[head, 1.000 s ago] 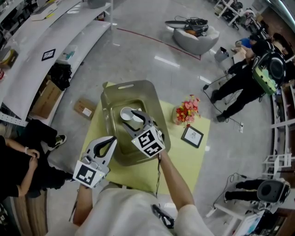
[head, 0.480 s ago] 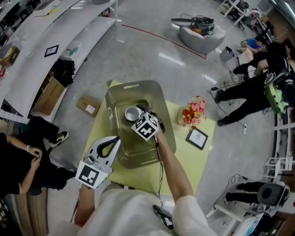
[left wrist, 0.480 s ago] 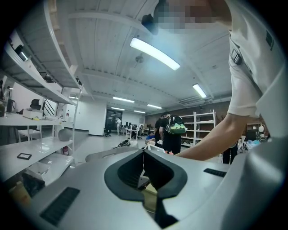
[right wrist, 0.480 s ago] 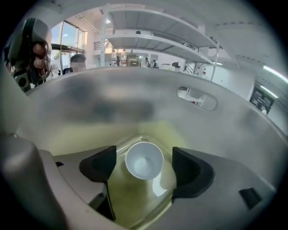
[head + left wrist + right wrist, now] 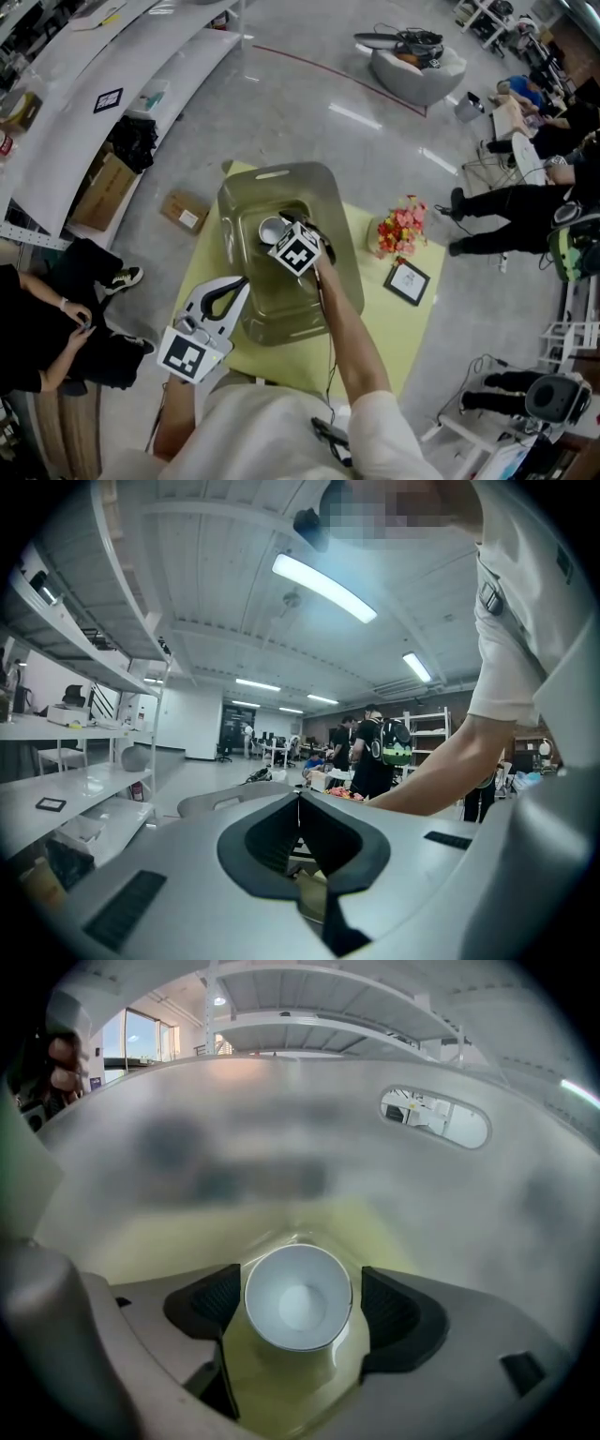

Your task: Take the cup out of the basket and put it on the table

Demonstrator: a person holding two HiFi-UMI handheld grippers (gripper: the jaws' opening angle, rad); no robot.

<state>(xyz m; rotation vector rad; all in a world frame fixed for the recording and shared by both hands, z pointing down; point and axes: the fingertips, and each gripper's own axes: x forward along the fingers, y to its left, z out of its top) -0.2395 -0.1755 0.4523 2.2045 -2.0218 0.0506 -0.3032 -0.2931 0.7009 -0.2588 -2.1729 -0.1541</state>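
Jaws of right gripper [image 5: 302, 1299] opening around white round cup [image 5: 271, 229], which is upright on floor of translucent grey plastic basket [image 5: 281, 178], clear of its walls. Left gripper [image 5: 298, 803] closed, empty, outside basket's near-left edge.

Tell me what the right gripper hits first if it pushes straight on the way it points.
The right gripper would first meet the white cup, already between its opening jaws; past it, probably the floor of the basket.
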